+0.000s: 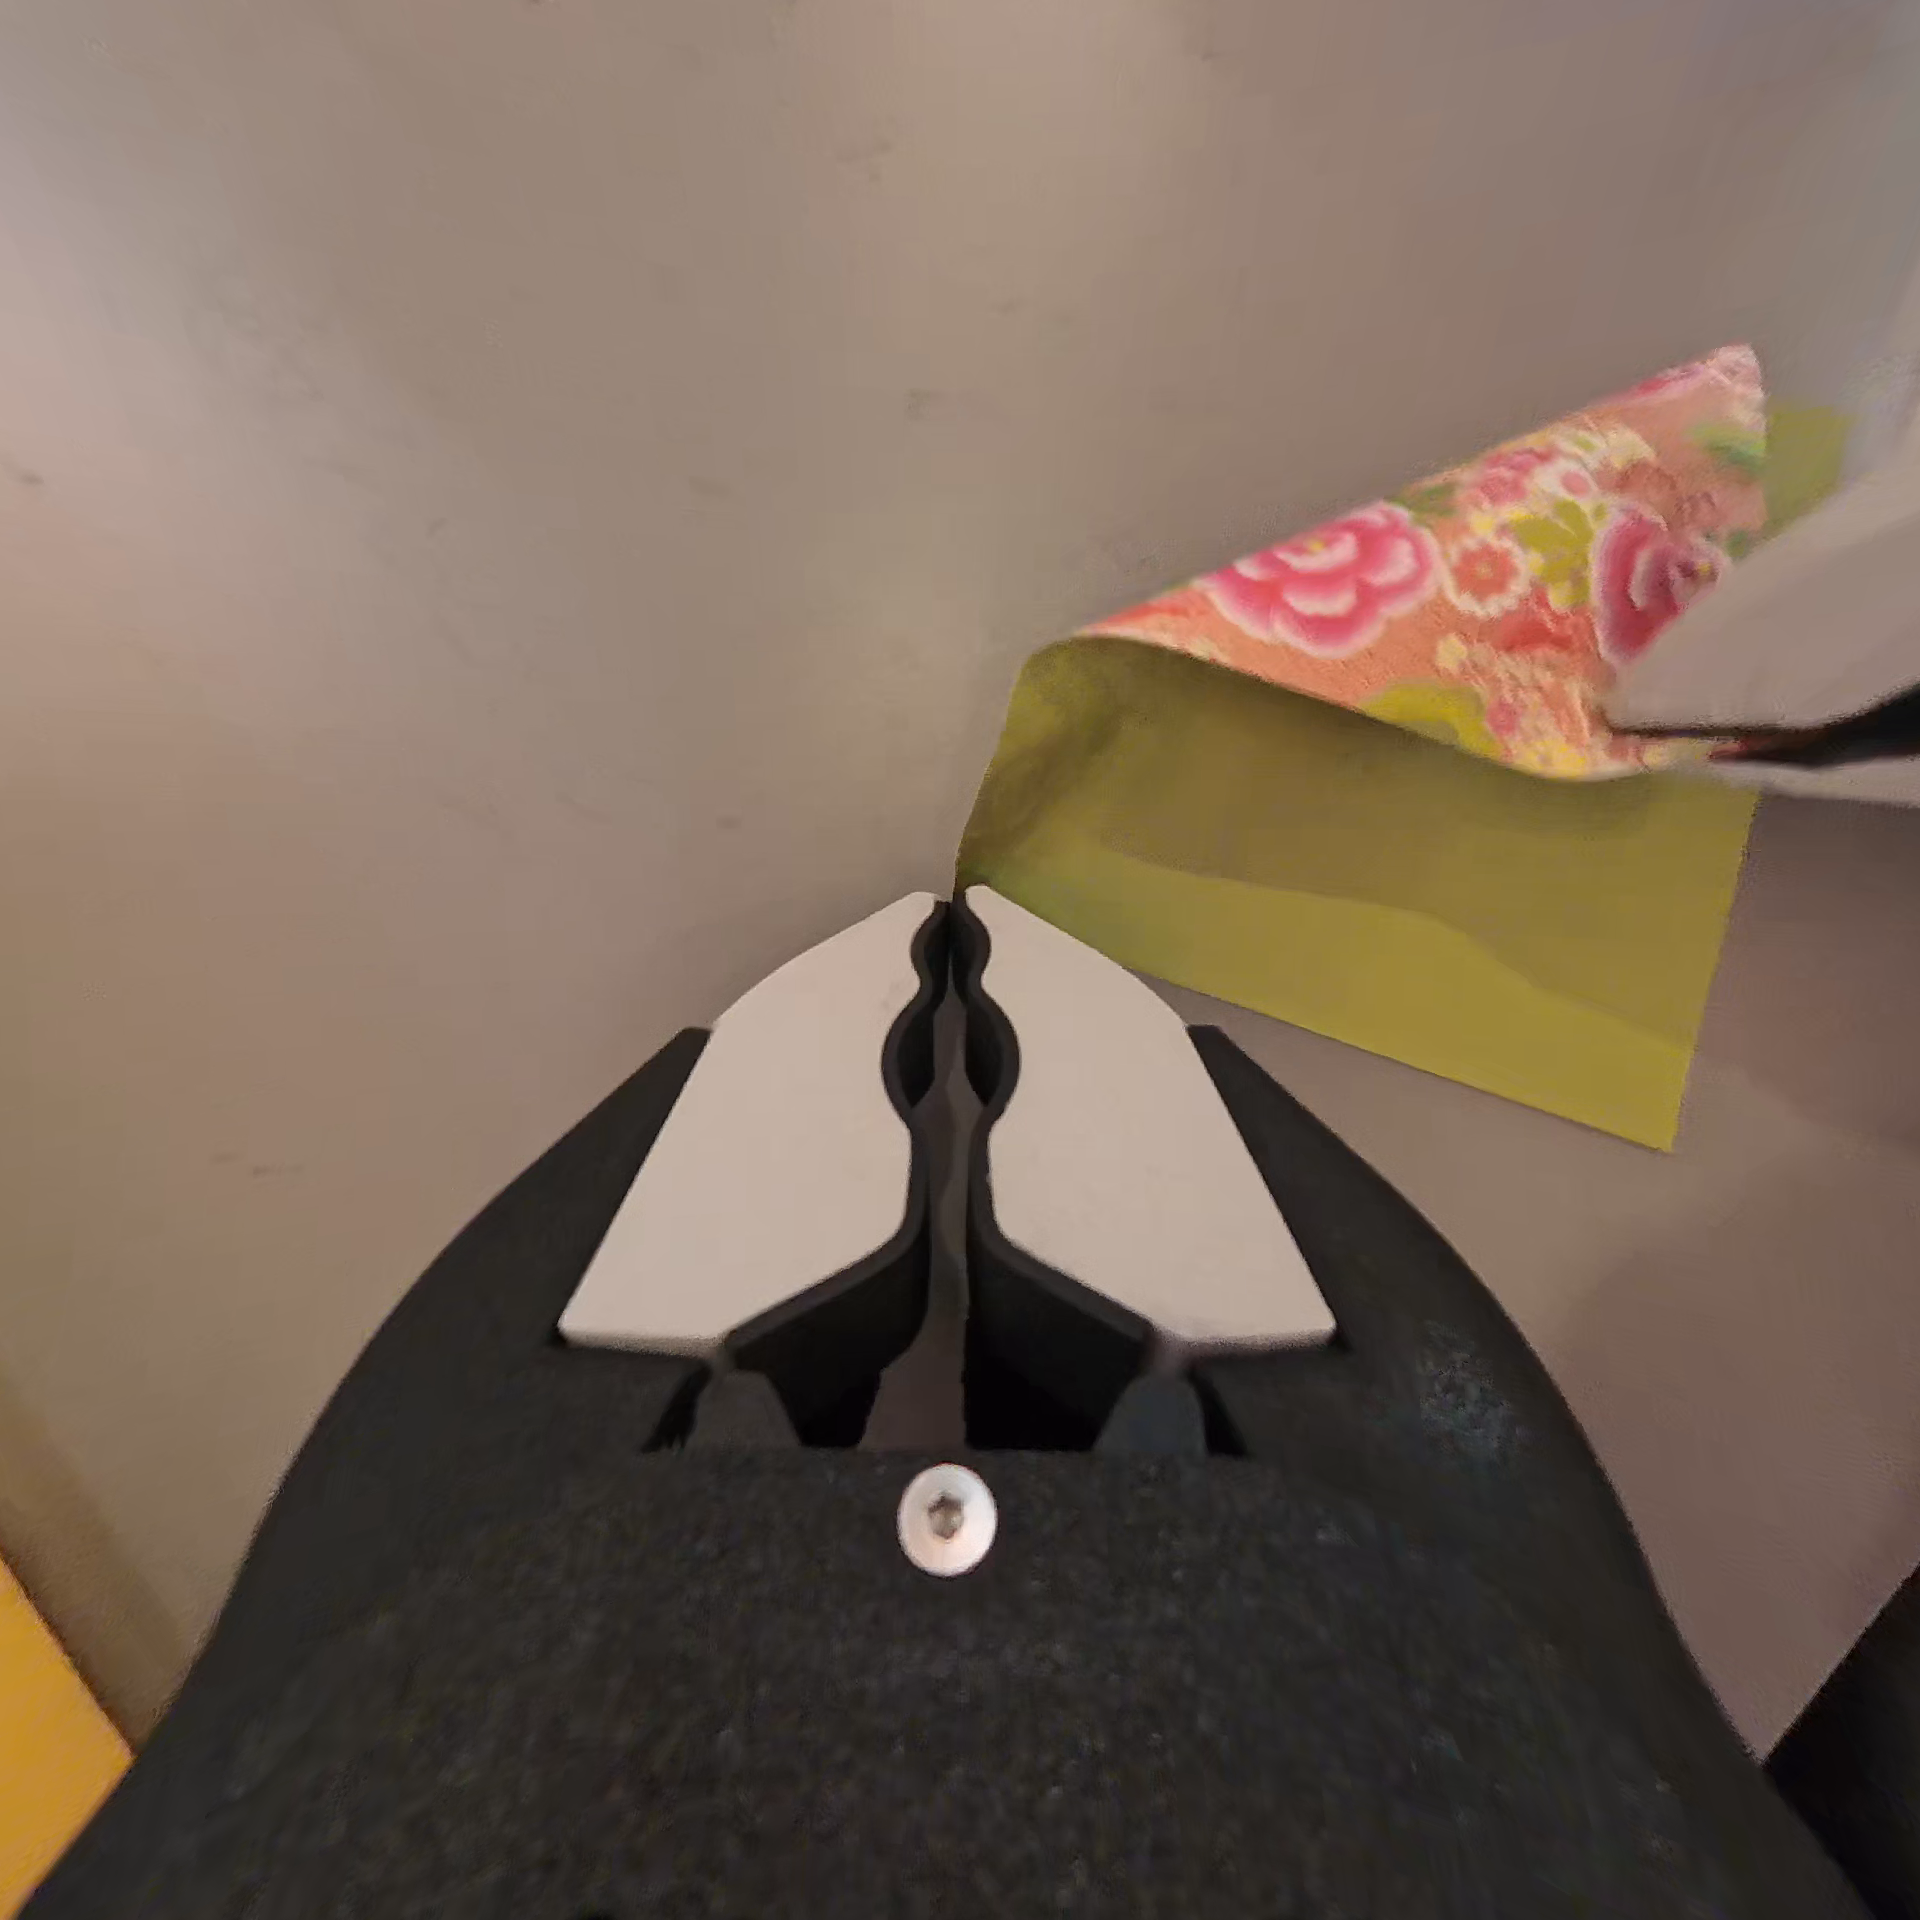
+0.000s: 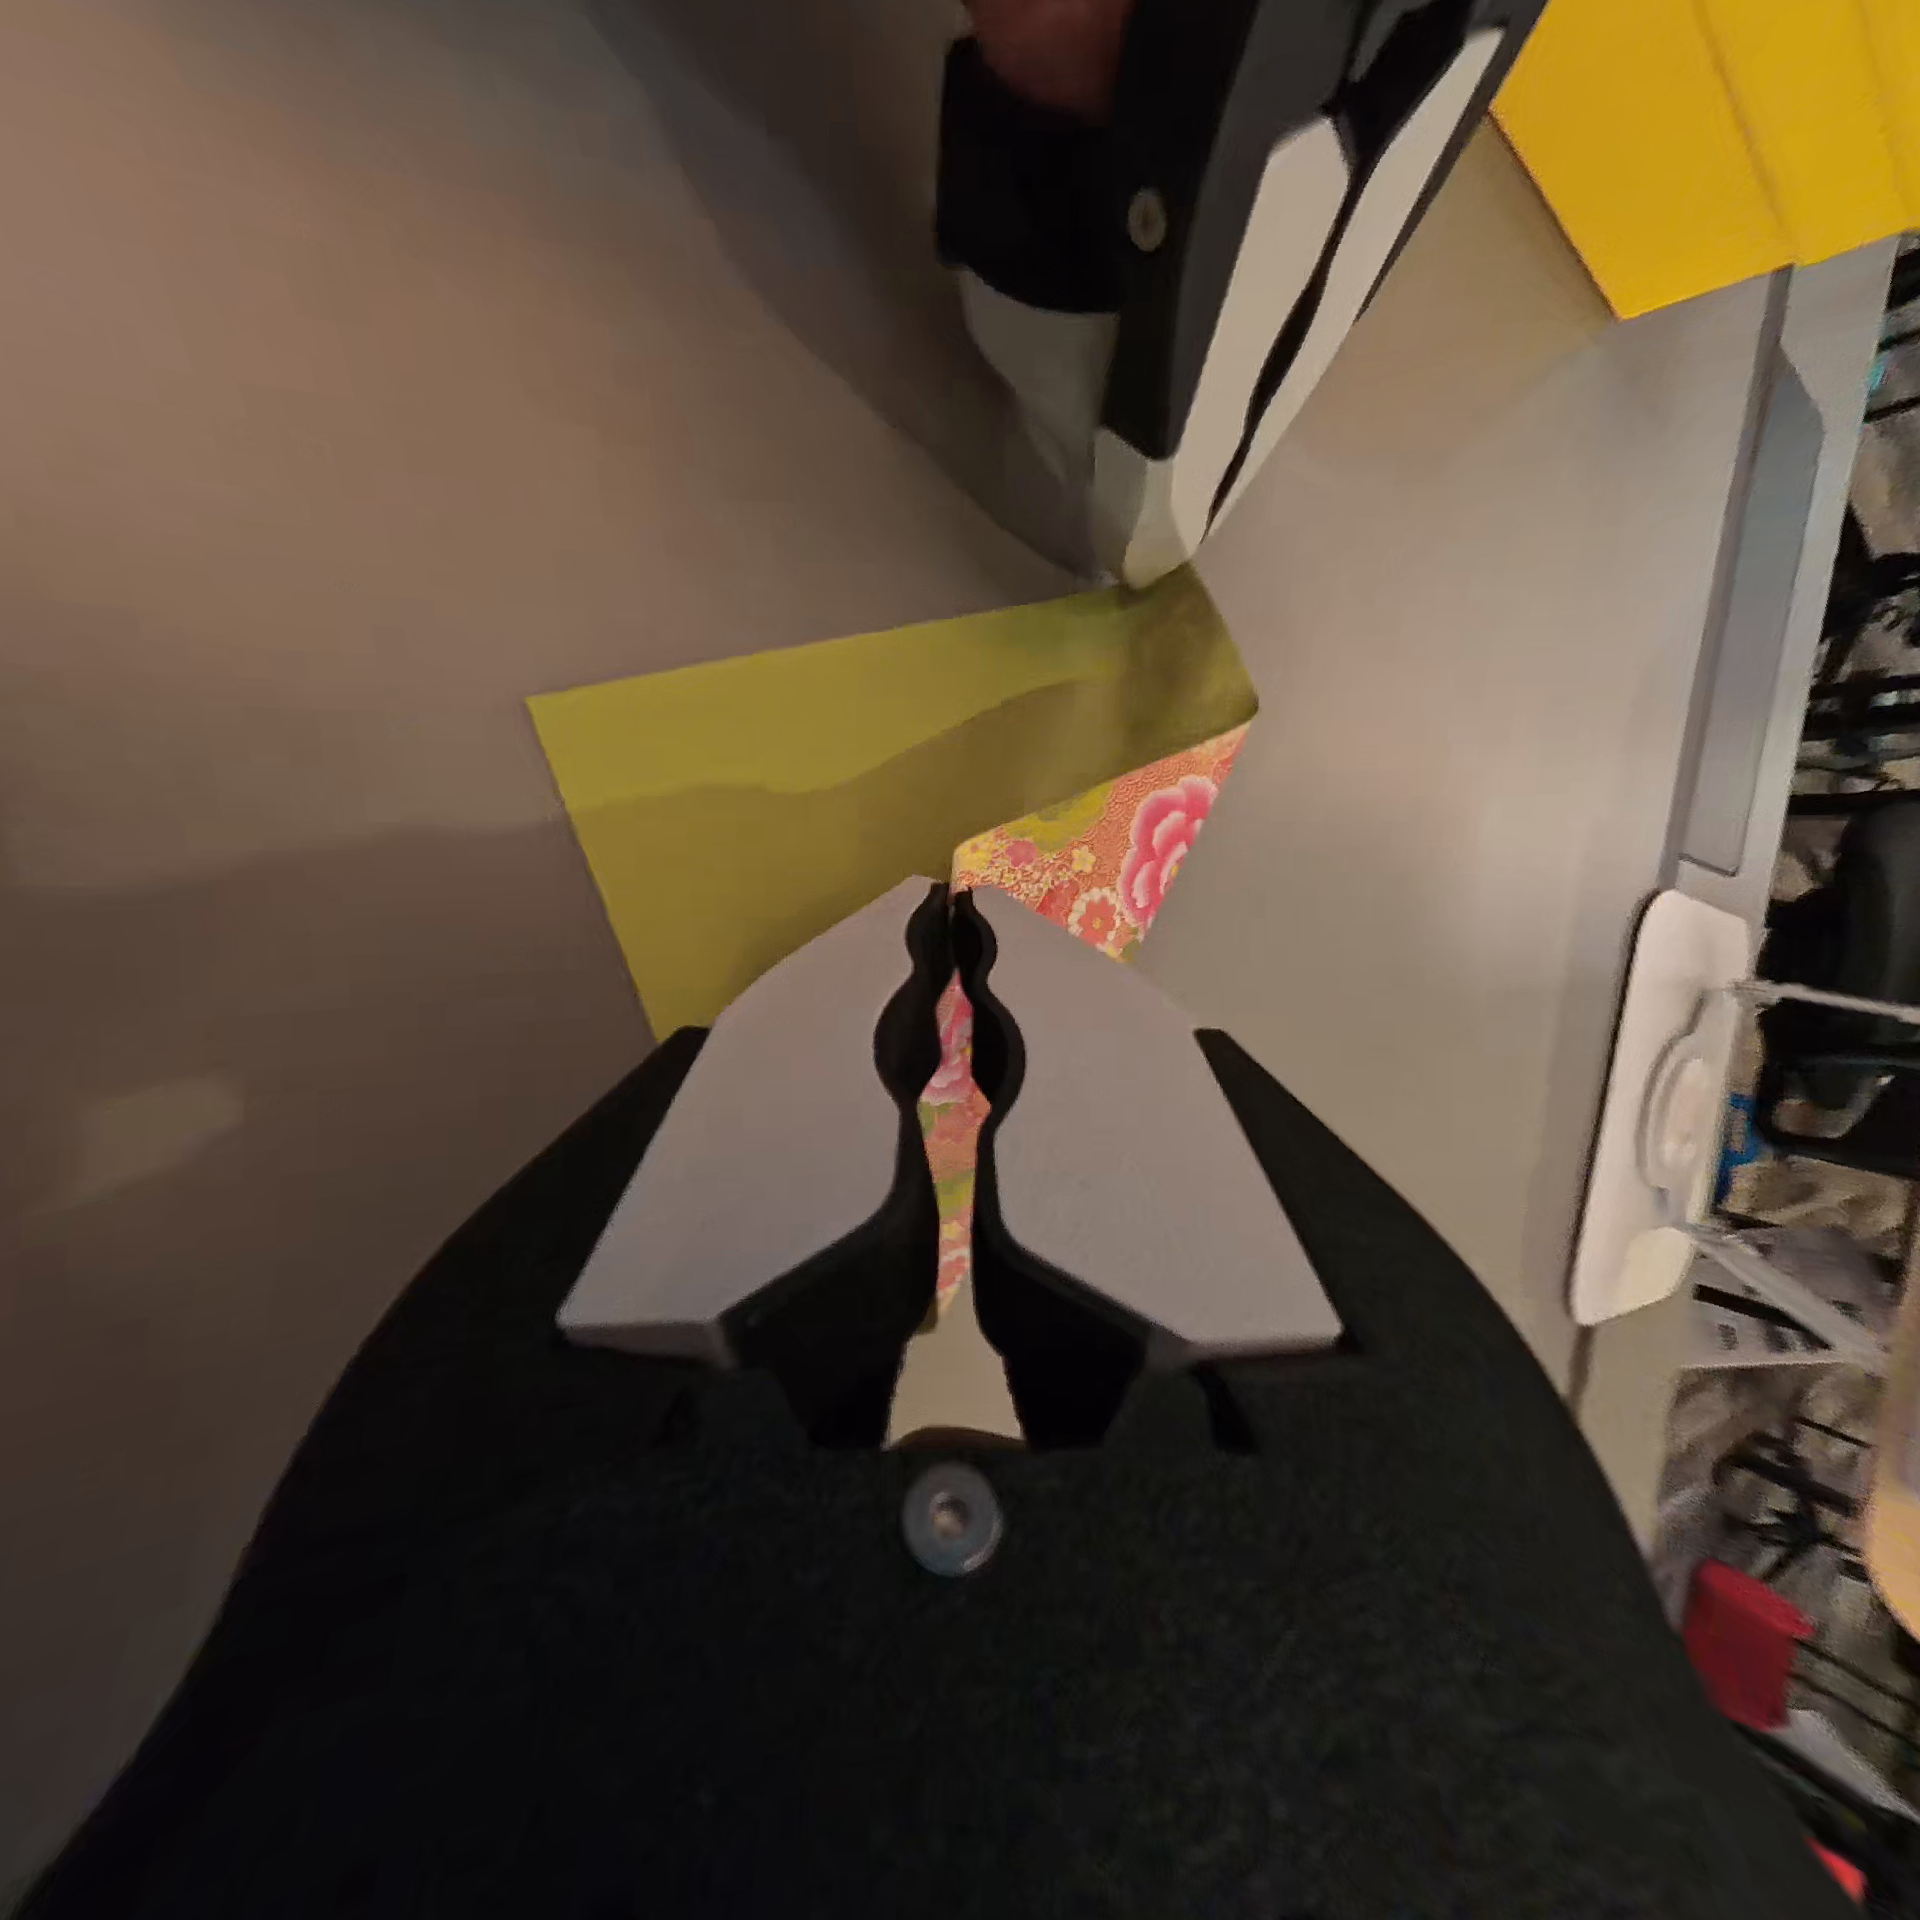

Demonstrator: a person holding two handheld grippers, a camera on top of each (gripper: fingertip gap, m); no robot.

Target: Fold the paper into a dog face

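Paper is lying partly on the grey table, its plain green side facing up and one flowered corner being lifted and curled over. In your left wrist view it is sitting at about two o'clock from your left gripper, whose jaws are pressed together, their tips touching the paper's nearest corner; whether they are pinching it cannot be told. Your right gripper is holding the raised flowered flap, jaws closed on it, with the pattern showing through the gap between them. In your right wrist view the left gripper is coming down from twelve o'clock onto the far green corner. Something yellow is sitting at one o'clock.
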